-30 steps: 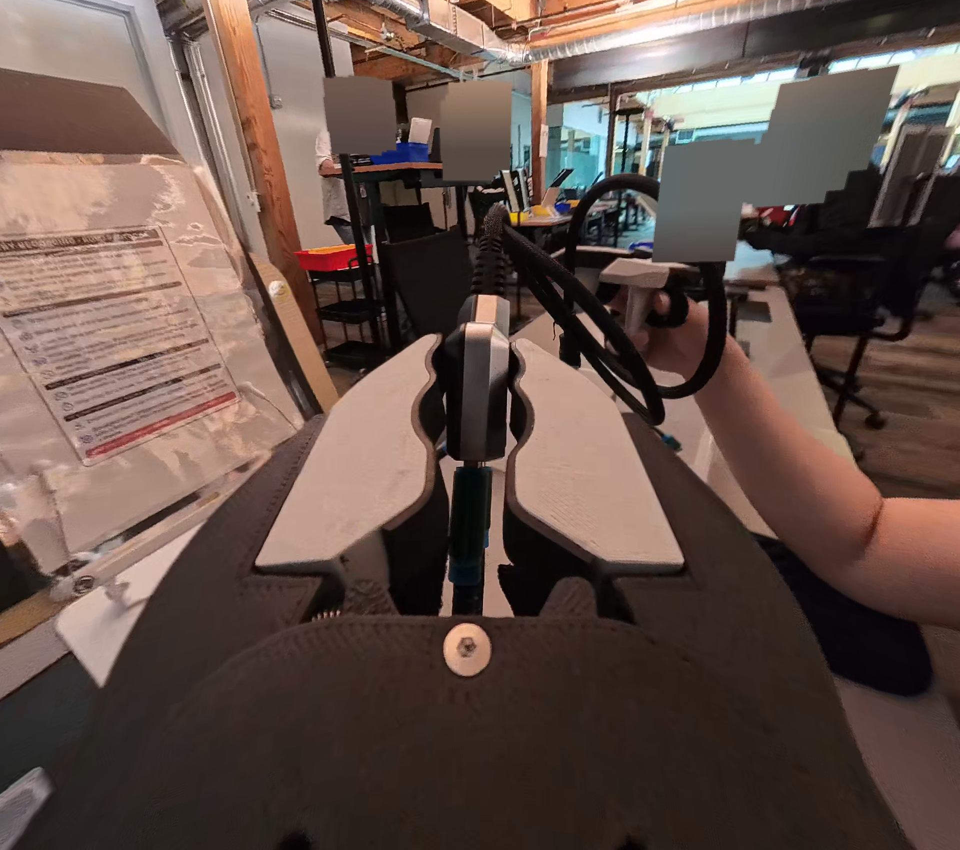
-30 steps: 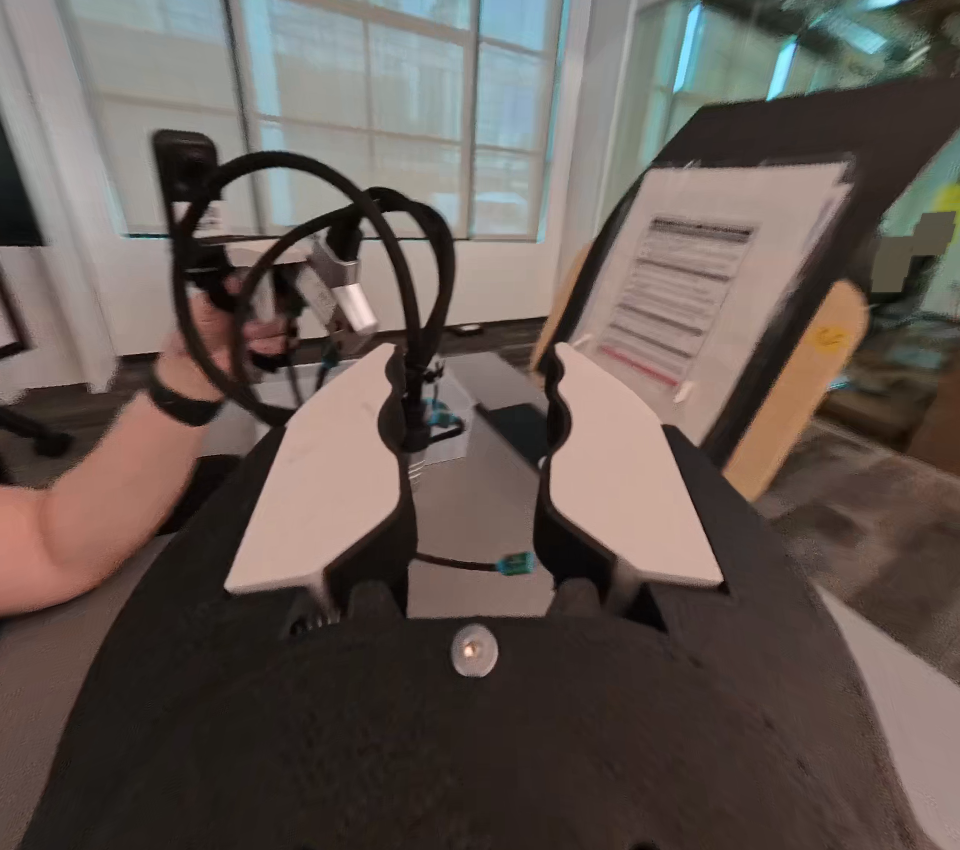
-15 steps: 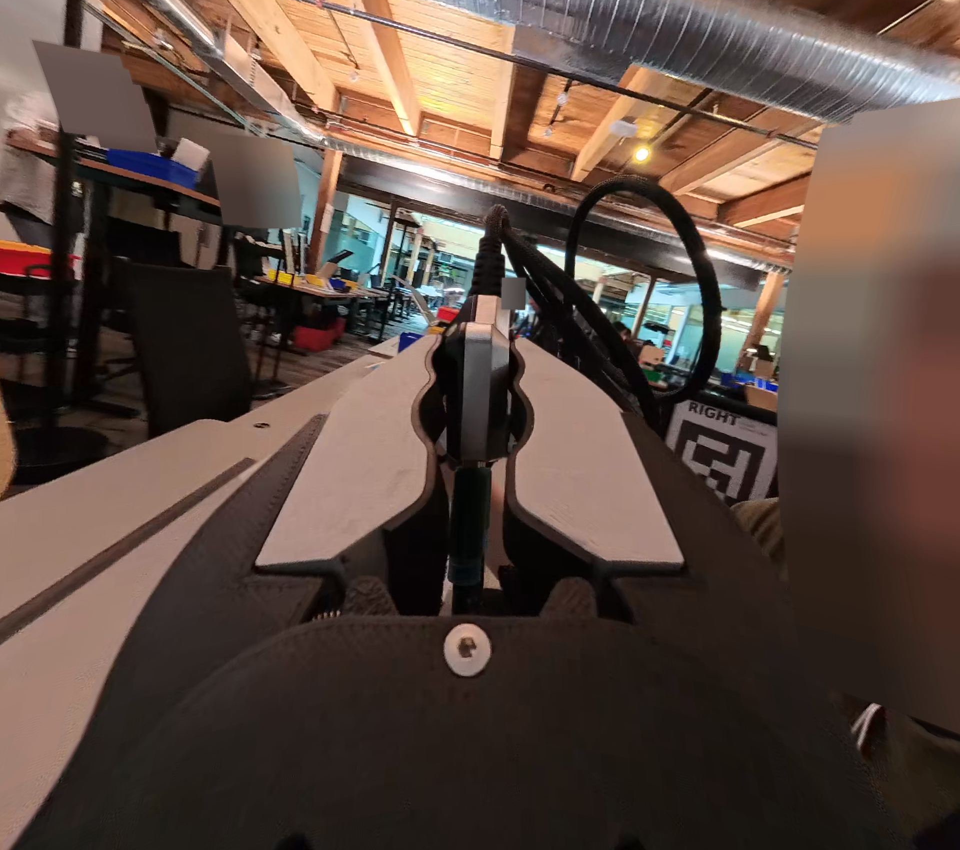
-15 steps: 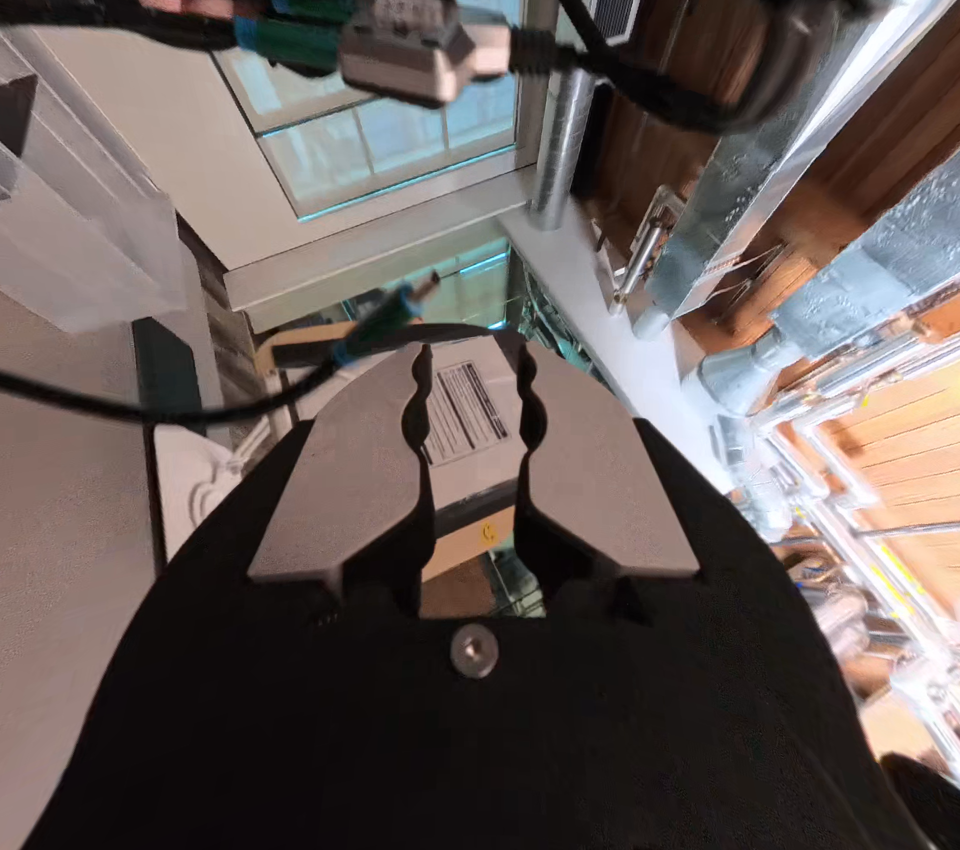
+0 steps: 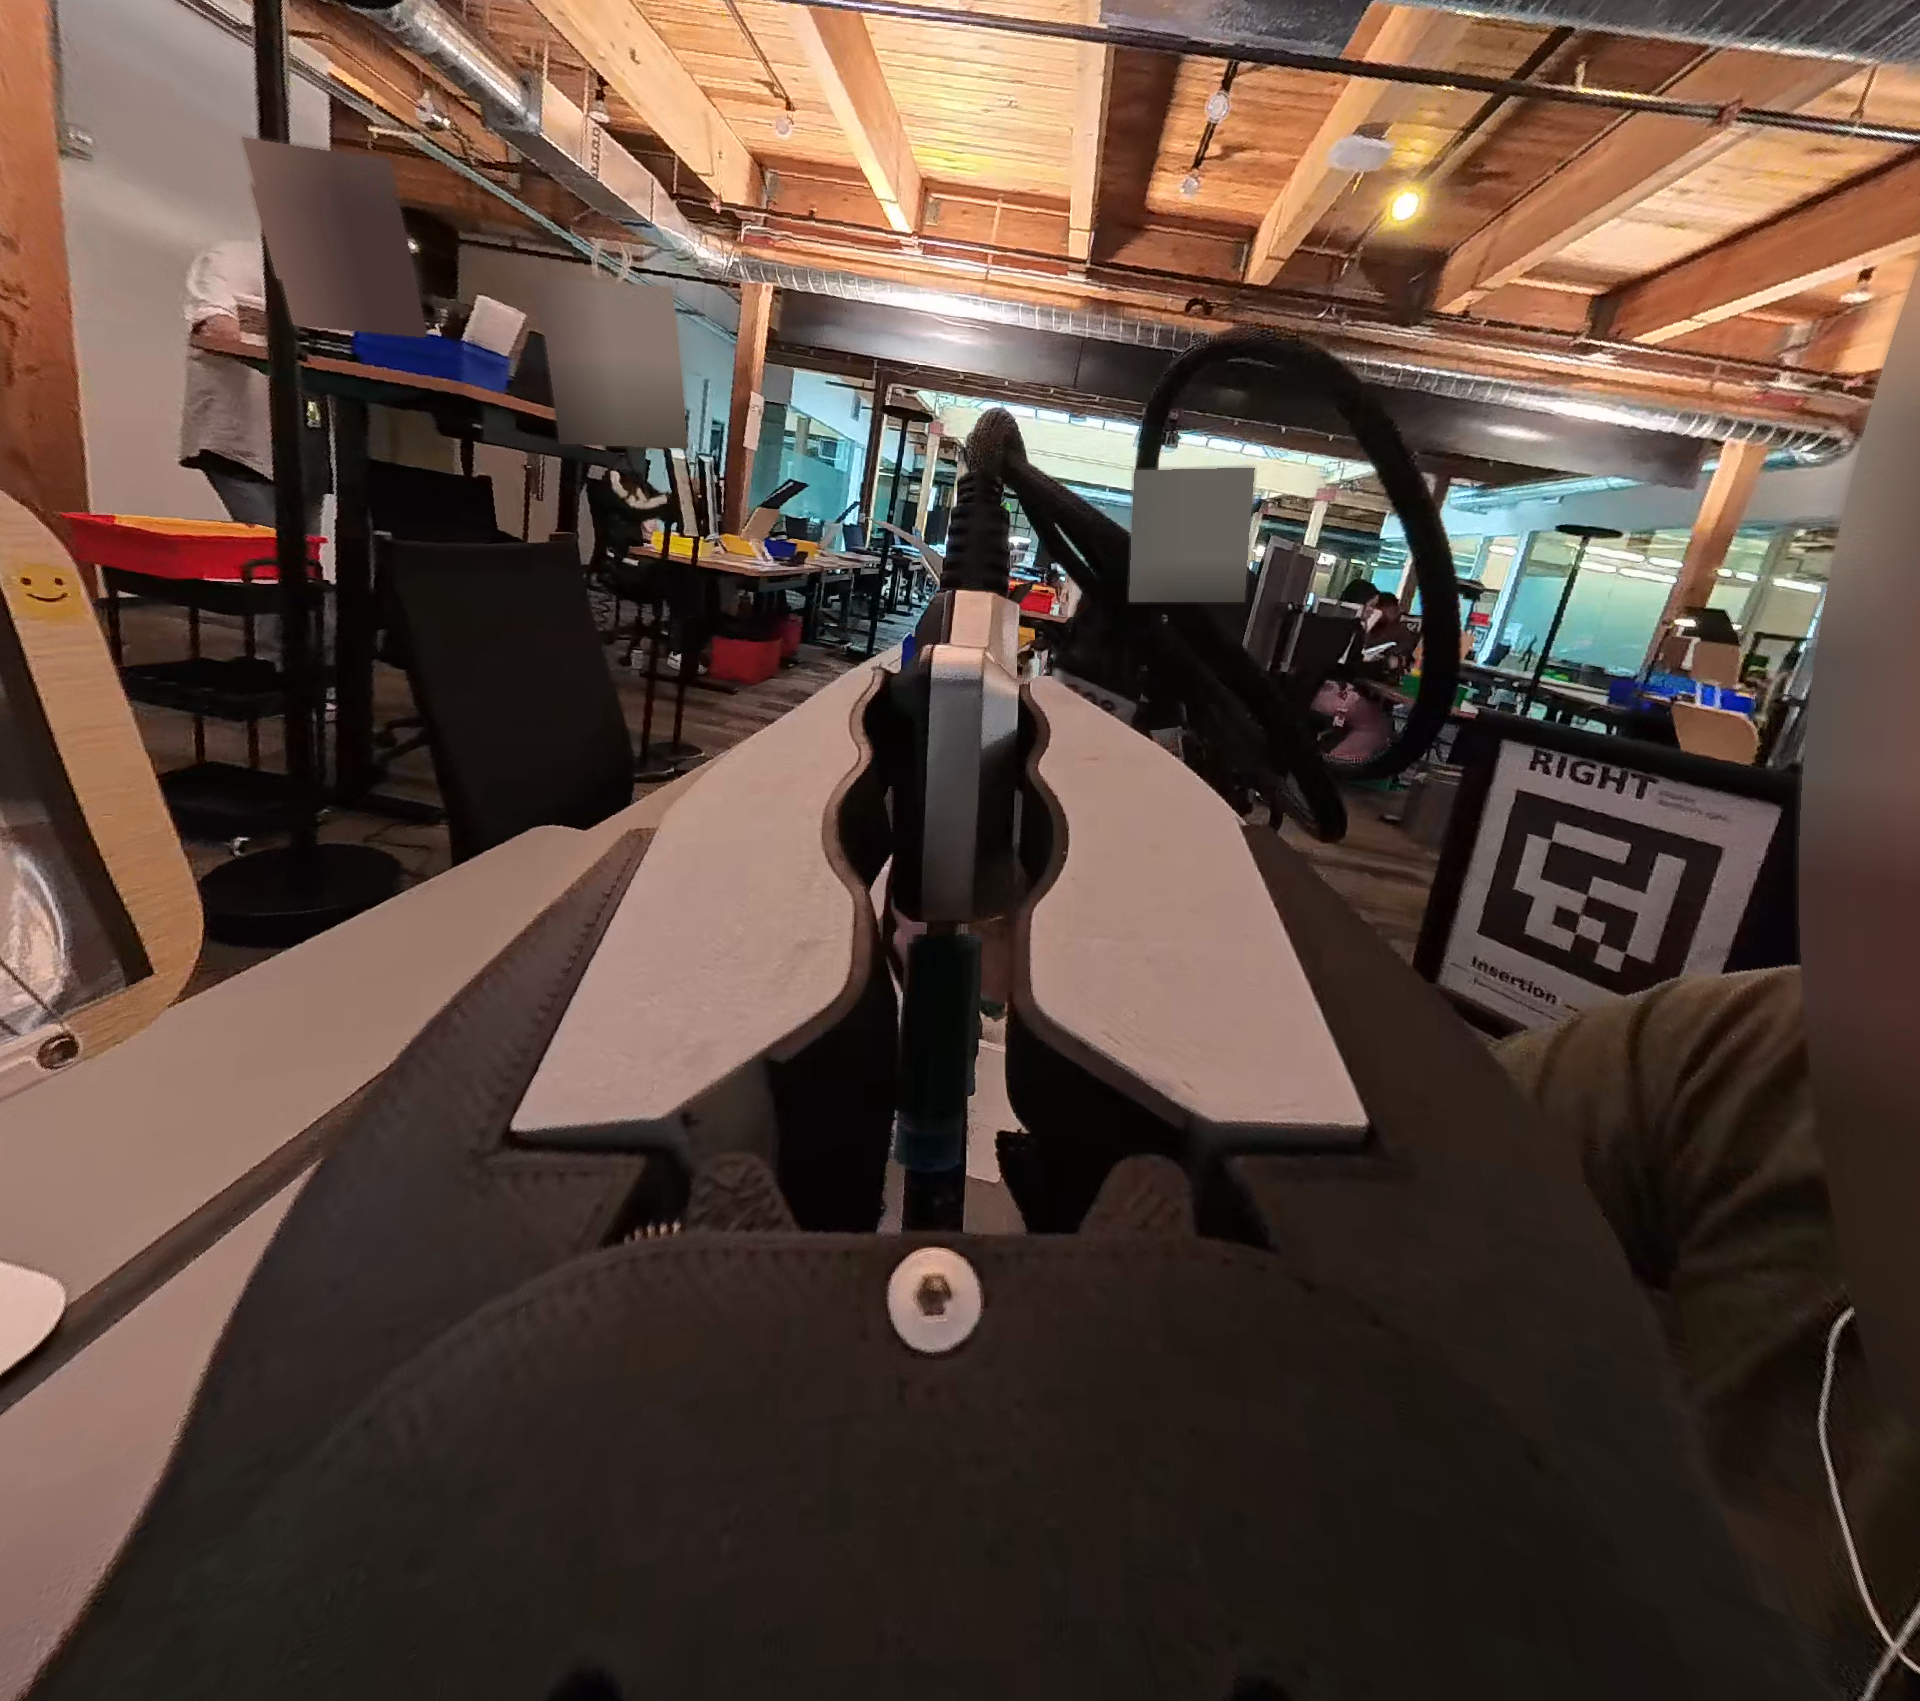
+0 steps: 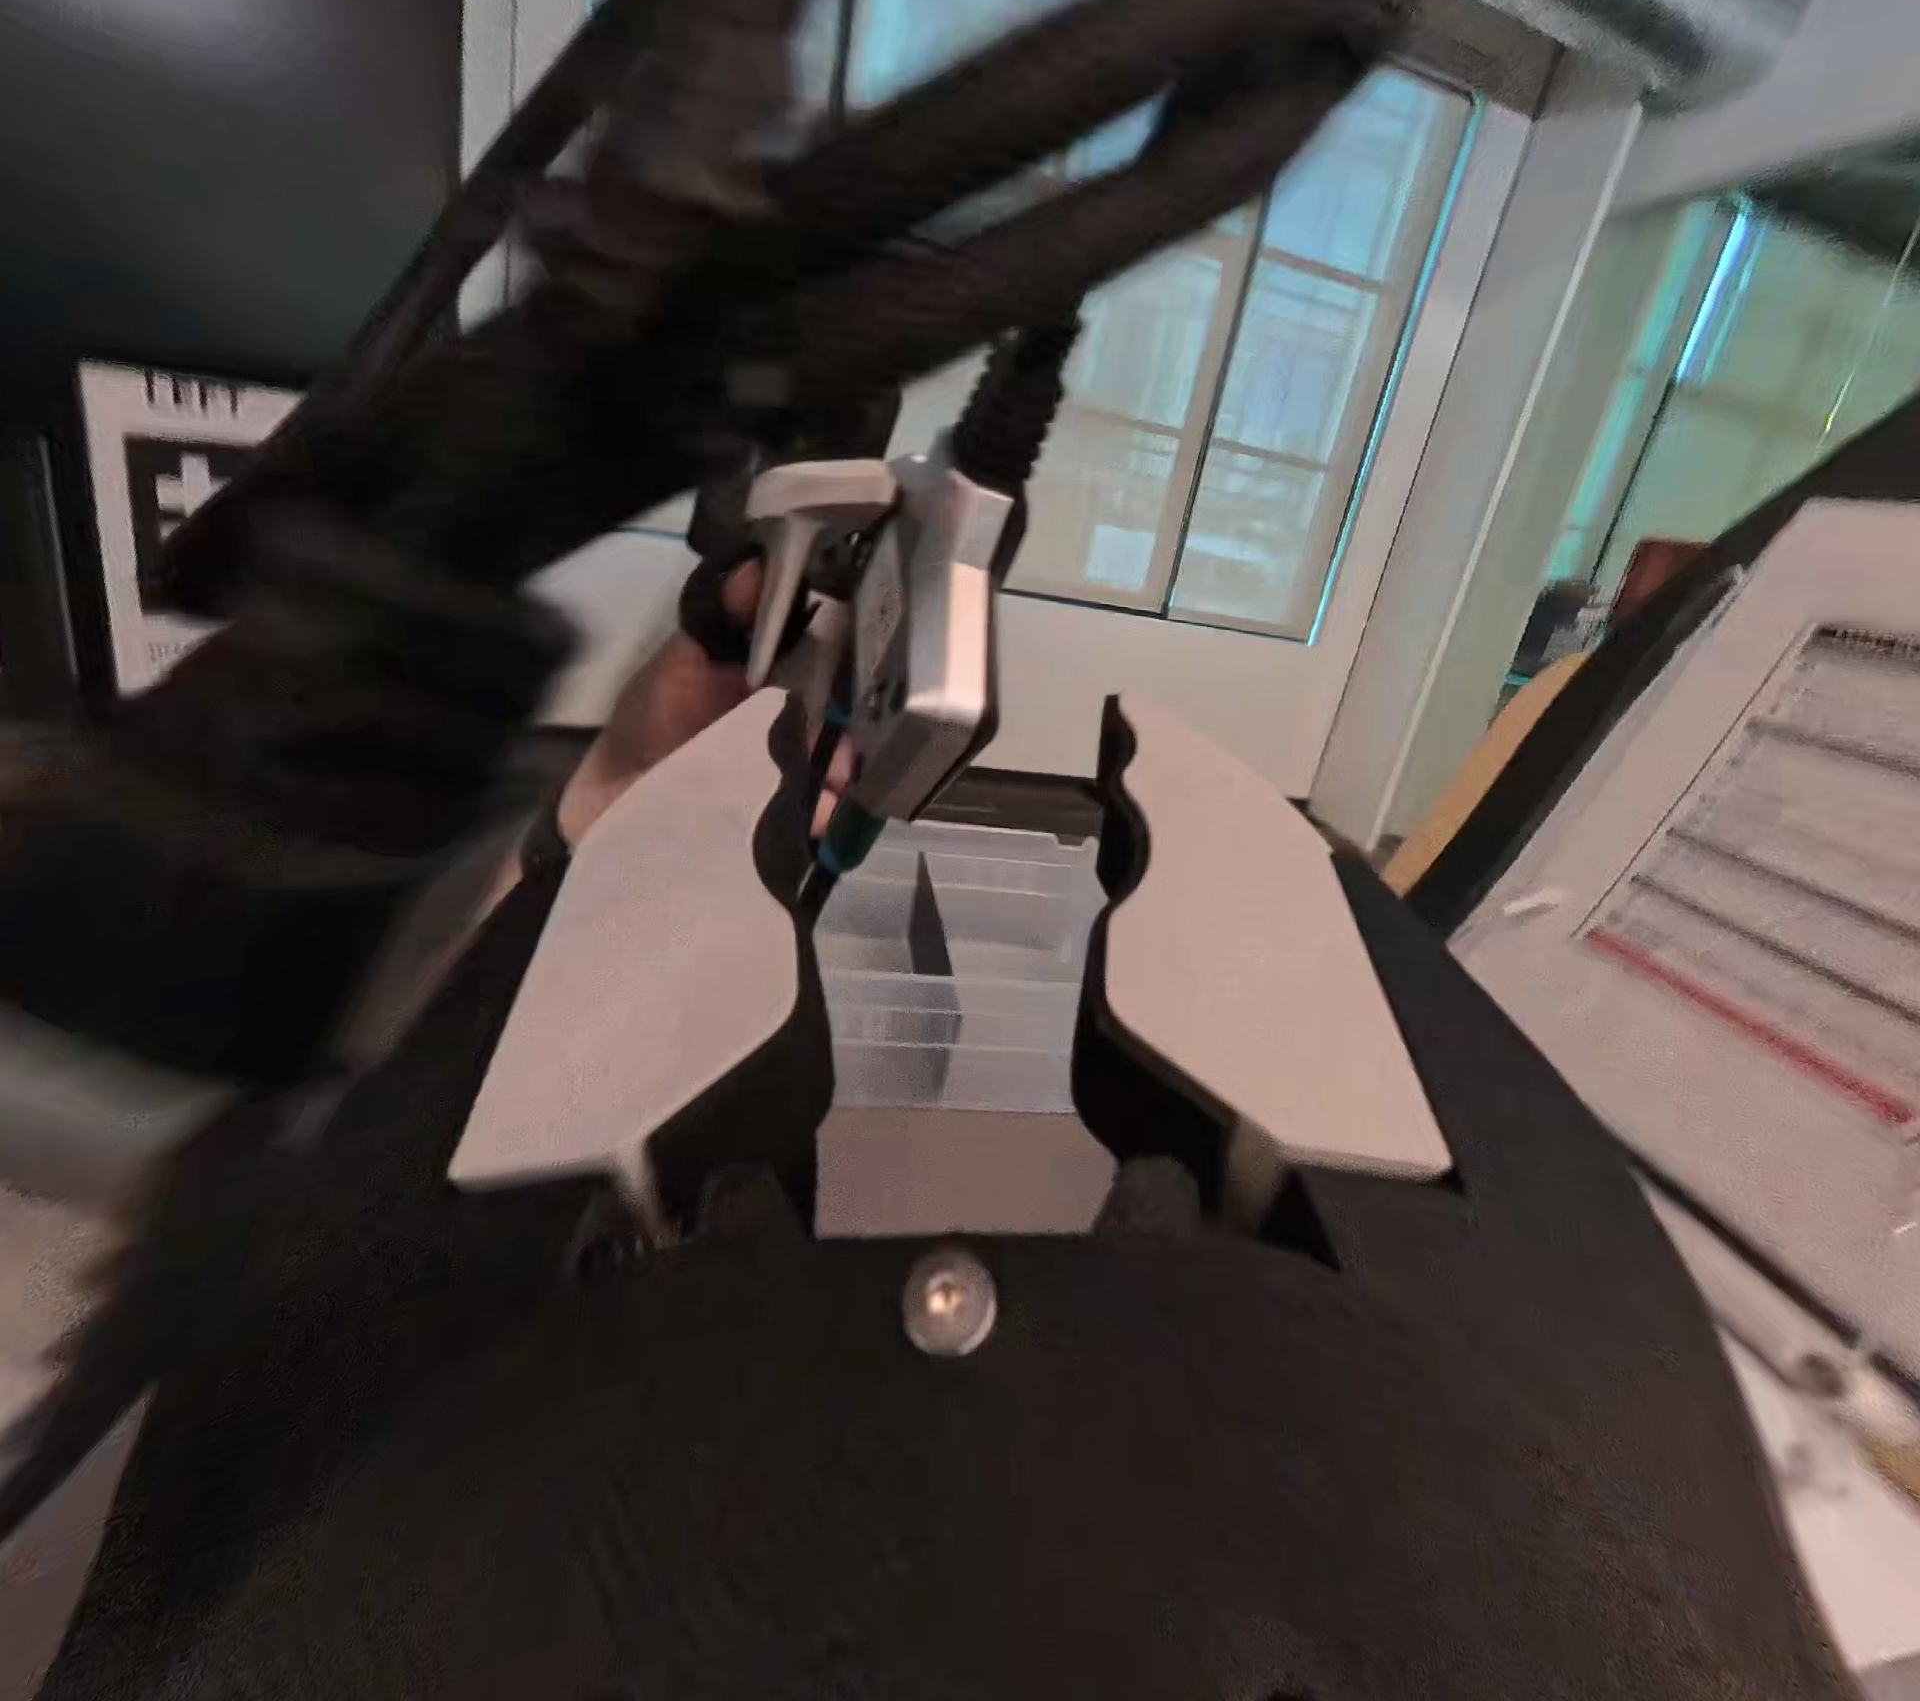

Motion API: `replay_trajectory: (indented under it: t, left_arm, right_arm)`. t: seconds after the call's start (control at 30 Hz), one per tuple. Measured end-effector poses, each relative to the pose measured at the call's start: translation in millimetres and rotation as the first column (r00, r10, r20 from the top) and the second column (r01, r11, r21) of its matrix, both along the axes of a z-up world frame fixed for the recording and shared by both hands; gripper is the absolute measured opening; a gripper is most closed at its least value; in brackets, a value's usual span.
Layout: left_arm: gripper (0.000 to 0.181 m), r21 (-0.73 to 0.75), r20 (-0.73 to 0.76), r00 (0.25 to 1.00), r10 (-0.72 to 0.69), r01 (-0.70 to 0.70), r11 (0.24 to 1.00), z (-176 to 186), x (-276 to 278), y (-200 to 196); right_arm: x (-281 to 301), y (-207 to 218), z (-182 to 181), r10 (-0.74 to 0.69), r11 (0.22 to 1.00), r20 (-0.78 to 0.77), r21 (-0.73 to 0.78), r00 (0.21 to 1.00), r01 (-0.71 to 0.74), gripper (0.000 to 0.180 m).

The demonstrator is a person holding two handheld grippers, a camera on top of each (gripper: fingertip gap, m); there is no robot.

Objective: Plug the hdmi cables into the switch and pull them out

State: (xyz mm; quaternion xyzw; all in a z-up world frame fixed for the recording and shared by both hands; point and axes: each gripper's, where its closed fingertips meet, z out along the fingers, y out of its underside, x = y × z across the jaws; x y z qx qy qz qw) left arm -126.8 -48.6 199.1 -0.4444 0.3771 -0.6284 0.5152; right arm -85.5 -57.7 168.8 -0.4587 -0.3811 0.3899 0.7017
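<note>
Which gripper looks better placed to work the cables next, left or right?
Likely the right gripper: it is open and empty, facing the silver switch. The left gripper is shut on that switch, its black cable looping above, so it serves as holder.

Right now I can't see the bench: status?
Left gripper shut on silver metal switch. Right gripper open, empty. Thick black braided cables looped above switch. Clear plastic box beyond right gripper.

Each tool [image 5: 961, 778] [image 6: 940, 804] has pale grey wavy-edged fingers [image 5: 727, 934] on a black textured body with one silver screw [image 5: 933, 1298].
</note>
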Motion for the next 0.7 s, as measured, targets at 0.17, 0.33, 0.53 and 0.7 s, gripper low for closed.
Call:
replay_trajectory:
  t: [0.17, 0.33, 0.53, 0.7]
  left_arm:
    - [0.02, 0.014, -0.035, 0.999, 0.015, -0.014, 1.0, -9, 18, -1]
    - [0.021, -0.044, -0.038, 0.998, -0.042, 0.04, 0.998, -15, 22, 2]
    - [0.042, 0.205, 0.024, 0.976, 0.216, -0.216, 0.955, -4, -17, 19]
    - [0.053, 0.588, 0.022, 0.899, 0.438, -0.366, 0.721, -10, -23, 0]
  right_arm:
    - [-12, 12, -16, 0.077, 0.98, -0.035, -0.182, 0.996, -0.082, 0.035]
    - [-9, 11, -23, 0.235, 0.902, -0.058, -0.36, 0.97, -0.24, 0.021]
    - [13, 28, -39, 0.323, 0.686, -0.181, -0.632, 0.929, -0.362, 0.02]
    - [38, 35, -51, 0.353, 0.559, -0.215, -0.732, 0.91, -0.39, 0.021]
